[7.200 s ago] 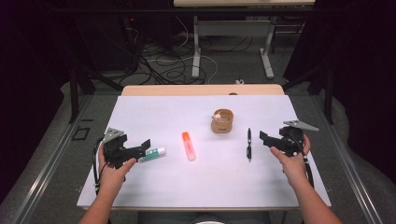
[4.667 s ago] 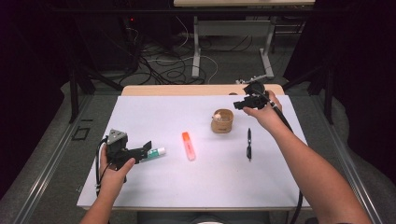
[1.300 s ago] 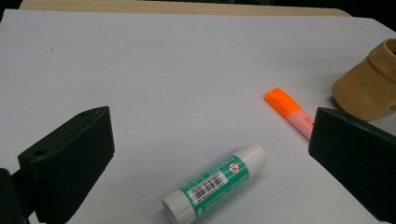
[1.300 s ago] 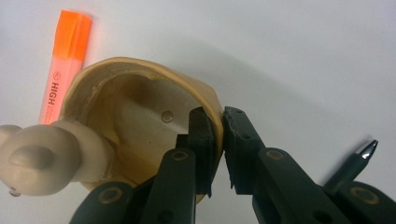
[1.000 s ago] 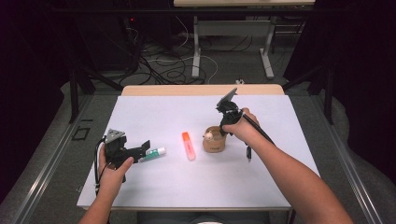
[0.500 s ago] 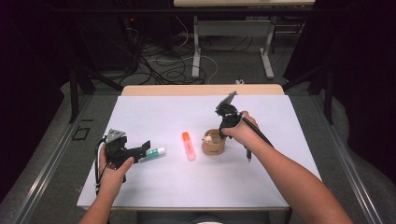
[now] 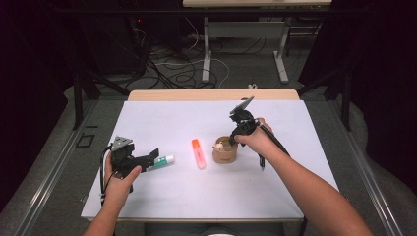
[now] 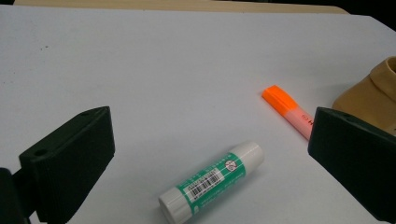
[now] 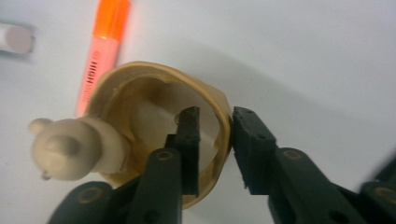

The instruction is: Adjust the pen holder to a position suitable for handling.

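Right hand-held gripper point(image 9: 215, 140) astride cup point(image 9: 140, 88) wall at cup's 3 o'clock, jaws just opening, small gap visible, cup at table point(image 7: 162, 118) centre, left hand-held gripper point(image 8: 205, 158) spread apart over glue stick point(image 8: 212, 179), highlighter point(image 7: 198, 152) at cup's 9 o'clock.

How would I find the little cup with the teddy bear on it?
Look at the white table, near its middle. Right of the orange highlighter stands a tan cup, the only round, hollow thing there, with a small bear figure on its rim.
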